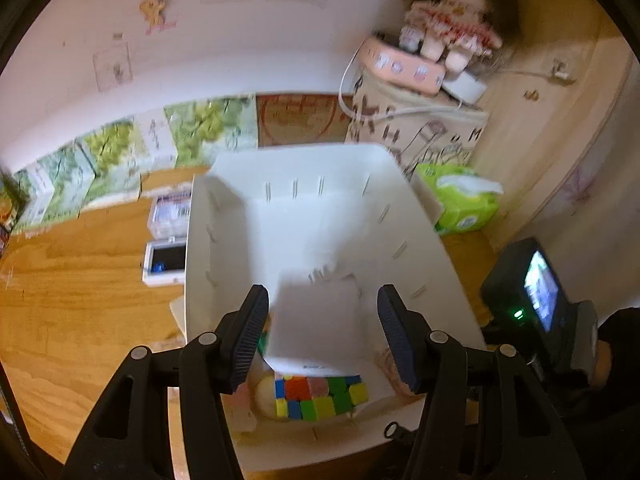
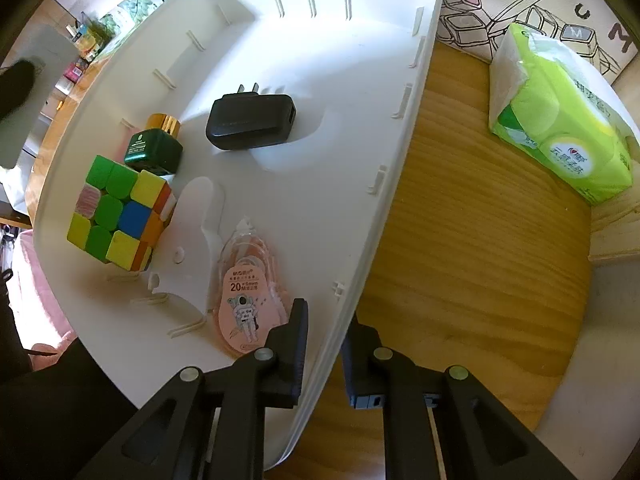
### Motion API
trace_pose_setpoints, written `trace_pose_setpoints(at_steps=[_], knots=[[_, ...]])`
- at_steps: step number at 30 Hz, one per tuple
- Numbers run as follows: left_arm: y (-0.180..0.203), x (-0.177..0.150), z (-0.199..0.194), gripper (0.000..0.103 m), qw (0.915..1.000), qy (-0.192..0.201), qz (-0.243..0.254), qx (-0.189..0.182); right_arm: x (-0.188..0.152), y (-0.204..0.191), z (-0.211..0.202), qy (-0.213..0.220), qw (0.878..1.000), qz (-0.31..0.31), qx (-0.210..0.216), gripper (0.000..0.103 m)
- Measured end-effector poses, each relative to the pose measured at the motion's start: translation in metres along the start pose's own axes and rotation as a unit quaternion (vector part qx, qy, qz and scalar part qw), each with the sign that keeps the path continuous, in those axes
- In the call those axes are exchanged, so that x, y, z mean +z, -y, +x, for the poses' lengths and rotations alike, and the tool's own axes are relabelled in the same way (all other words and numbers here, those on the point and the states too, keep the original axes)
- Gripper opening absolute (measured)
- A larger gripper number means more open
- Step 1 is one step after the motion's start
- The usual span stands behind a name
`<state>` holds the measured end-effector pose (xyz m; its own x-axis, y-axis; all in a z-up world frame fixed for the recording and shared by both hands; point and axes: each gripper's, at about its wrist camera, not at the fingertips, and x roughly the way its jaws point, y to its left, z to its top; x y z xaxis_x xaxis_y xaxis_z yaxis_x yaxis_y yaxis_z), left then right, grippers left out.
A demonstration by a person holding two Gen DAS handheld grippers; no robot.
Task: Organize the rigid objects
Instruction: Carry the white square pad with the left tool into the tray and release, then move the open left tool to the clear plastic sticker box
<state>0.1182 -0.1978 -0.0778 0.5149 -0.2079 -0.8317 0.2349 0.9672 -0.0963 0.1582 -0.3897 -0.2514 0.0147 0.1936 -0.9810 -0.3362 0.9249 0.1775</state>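
A white plastic organizer box (image 2: 256, 32) stands on the wooden desk. Inside lie a coloured puzzle cube (image 2: 120, 212), a green bottle with a gold cap (image 2: 154, 148), a black charger plug (image 2: 250, 120), a pink correction tape (image 2: 248, 284) and a white divider piece (image 2: 200, 224). My right gripper (image 2: 326, 344) is shut on the box's right wall, one finger inside, one outside. My left gripper (image 1: 322, 336) is open, held above the box (image 1: 424, 224). A white divider (image 1: 316, 320) stands between its fingers, untouched, and partly hides the cube (image 1: 320, 396).
A green tissue pack (image 2: 560, 120) lies right of the box on the wooden desk (image 2: 480, 260). A patterned box with a doll (image 1: 452, 28) on top stands behind. Small white cases (image 1: 166, 260) sit left of the box. Picture cards line the back wall.
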Motion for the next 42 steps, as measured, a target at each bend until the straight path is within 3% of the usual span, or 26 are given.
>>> trace_pose_setpoints(at_steps=[4, 14, 28, 42], knots=[[-0.001, 0.0, -0.001, 0.071, 1.0, 0.005, 0.001, 0.001, 0.0, -0.006, 0.007, -0.001, 1.0, 0.001, -0.004, 0.016], [-0.021, -0.014, -0.014, 0.071, 0.9993, 0.011, -0.031, 0.019, -0.005, -0.008, 0.007, 0.01, 1.0, 0.018, -0.016, 0.015], [-0.089, -0.039, -0.032, 0.071, 0.9937, -0.004, -0.099, 0.053, -0.012, -0.007, 0.008, 0.005, 0.998, 0.054, -0.039, 0.015], [-0.142, -0.043, -0.031, 0.071, 0.9953, -0.041, -0.078, 0.042, -0.022, -0.004, 0.008, -0.01, 0.989, 0.122, -0.08, 0.015]])
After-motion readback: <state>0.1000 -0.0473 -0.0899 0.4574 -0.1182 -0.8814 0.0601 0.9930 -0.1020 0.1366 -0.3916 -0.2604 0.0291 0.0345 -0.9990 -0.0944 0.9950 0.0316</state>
